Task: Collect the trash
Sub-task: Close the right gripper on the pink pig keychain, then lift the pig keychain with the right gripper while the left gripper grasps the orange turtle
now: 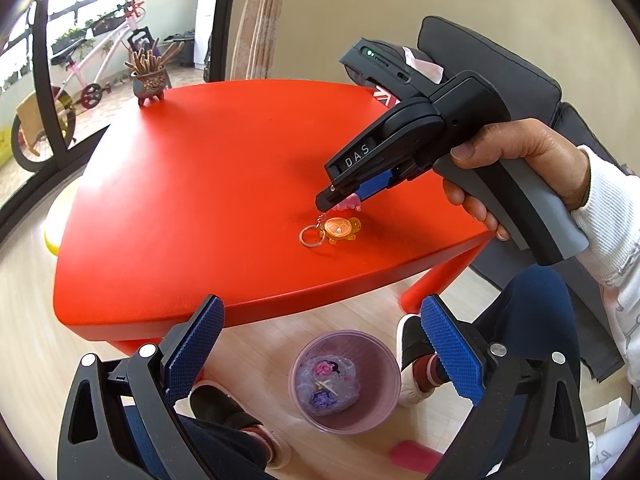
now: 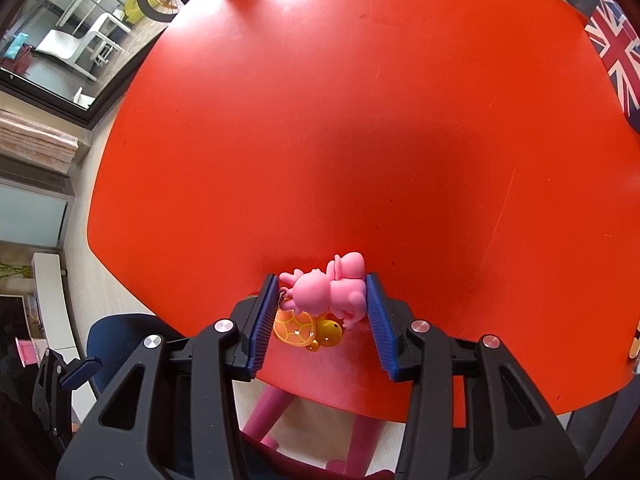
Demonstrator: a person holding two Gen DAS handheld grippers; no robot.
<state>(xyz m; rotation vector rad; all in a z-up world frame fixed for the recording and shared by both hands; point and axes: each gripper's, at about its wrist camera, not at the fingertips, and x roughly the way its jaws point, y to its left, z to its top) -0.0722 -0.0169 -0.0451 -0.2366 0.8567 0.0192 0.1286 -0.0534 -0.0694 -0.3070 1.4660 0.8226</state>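
I have the right gripper (image 2: pixel 322 312) pinching the pink toy (image 2: pixel 334 292) on the table (image 2: pixel 320 120), left gripper (image 1: pixel 320 352) spread over the bin (image 1: pixel 345 380); I should lift straight, clear of the turtle (image 2: pixel 308 330).

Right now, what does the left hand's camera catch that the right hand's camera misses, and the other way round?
Only the left wrist view shows the pink bin on the floor with scraps in it, the potted plant, the bicycle, and the hand holding the right gripper. Only the right wrist view shows the whole pink pig toy between that gripper's blue pads, touching both, and the flag cushion. Both show the red table and the orange turtle keychain.
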